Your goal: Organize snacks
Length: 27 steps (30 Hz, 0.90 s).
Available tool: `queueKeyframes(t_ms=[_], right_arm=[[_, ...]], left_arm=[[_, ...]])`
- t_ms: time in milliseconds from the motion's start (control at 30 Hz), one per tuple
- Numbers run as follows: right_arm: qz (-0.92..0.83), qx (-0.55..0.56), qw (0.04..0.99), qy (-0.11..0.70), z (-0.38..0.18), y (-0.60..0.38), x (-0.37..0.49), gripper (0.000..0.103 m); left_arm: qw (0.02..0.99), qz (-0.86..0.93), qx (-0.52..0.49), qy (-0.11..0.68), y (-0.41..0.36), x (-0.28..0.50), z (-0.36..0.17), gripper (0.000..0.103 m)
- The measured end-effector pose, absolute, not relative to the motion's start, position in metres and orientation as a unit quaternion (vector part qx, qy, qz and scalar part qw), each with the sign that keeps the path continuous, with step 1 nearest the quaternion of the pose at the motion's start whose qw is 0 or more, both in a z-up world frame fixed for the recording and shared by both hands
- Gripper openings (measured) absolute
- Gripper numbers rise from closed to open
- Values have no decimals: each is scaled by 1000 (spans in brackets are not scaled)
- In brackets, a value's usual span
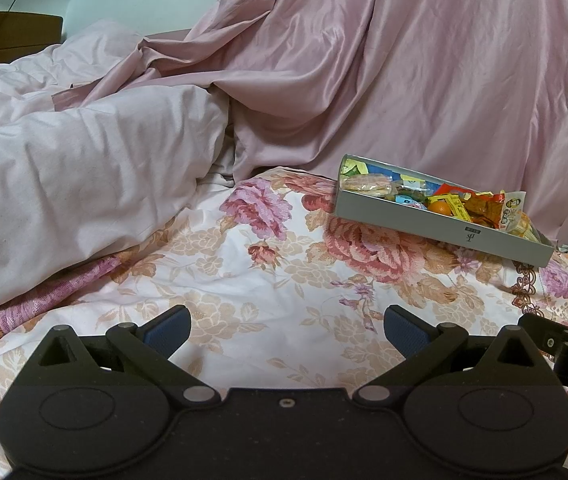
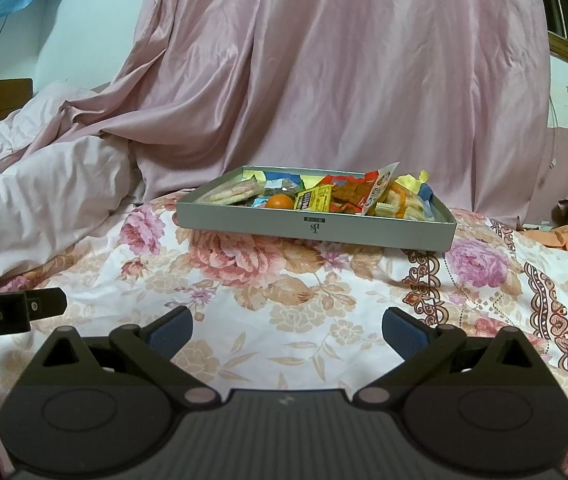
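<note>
Both grippers held wide apart, empty.

The left black two-finger gripper with blue ribbed pads [image 1: 287, 330] is held low and level, its jaws spread wide with nothing between them. The right black two-finger gripper with blue ribbed pads [image 2: 287, 330] is held the same way, just beside it, jaws likewise spread and empty.

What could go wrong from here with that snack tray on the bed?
The grey tray sits on soft, rumpled floral bedding, so pushing on one side might tip it. Wrappers heaped above its rim could spill. Both the left gripper and right gripper are open and empty.
</note>
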State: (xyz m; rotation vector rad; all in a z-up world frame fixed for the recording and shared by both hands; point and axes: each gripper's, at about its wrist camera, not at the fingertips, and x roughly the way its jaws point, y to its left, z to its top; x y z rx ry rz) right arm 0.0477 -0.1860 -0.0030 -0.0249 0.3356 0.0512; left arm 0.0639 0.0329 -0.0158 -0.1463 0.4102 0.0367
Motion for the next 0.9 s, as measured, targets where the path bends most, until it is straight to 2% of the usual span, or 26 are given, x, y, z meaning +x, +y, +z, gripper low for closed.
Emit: queueKeyframes(t_ms=[900], right_arm=[[28, -15, 985, 169, -5, -187, 47, 103]], left_arm=[[974, 36, -56, 215, 24, 63, -16, 102]])
